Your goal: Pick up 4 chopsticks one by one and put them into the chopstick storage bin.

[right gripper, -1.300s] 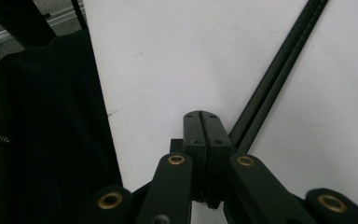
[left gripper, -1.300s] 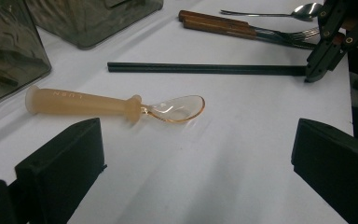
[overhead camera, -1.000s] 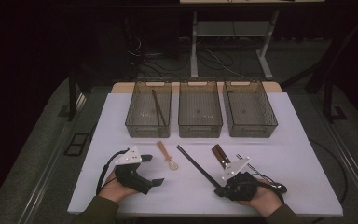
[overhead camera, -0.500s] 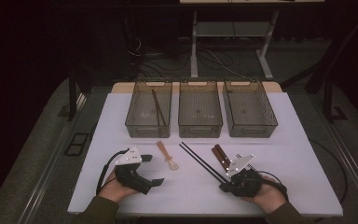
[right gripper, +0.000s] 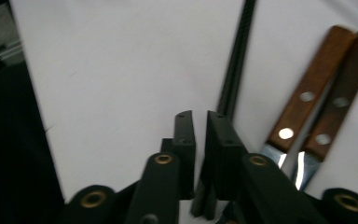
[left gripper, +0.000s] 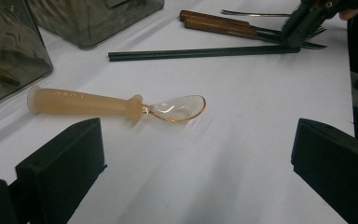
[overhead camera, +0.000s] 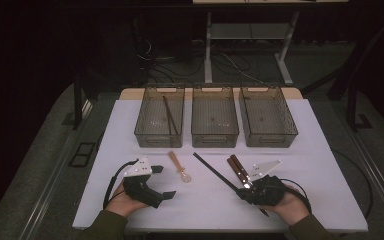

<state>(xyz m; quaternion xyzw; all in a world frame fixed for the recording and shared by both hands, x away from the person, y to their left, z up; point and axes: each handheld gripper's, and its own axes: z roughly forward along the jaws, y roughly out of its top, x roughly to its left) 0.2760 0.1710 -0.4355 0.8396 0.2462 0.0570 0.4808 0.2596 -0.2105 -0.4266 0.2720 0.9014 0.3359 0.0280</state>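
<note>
Pinching the long black chopsticks (right gripper: pixel 235 70) beside the two wooden-handled knives (right gripper: pixel 317 93), the right gripper (right gripper: pixel 200 140) has its jaws nearly together. Grip may slip: one stick could drop against those knives. Left gripper (left gripper: pixel 196 158) rests spread wide, holding nothing.

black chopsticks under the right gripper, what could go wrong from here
1. The right gripper has its fingers nearly shut beside the black chopsticks, apparently at their very end; lifted from there, the long free length could swing or slip out.
2. The two wooden-handled knives lie right next to the chopsticks, so the fingers may nudge or catch one.
3. The pair may split, leaving one stick on the table.
</note>
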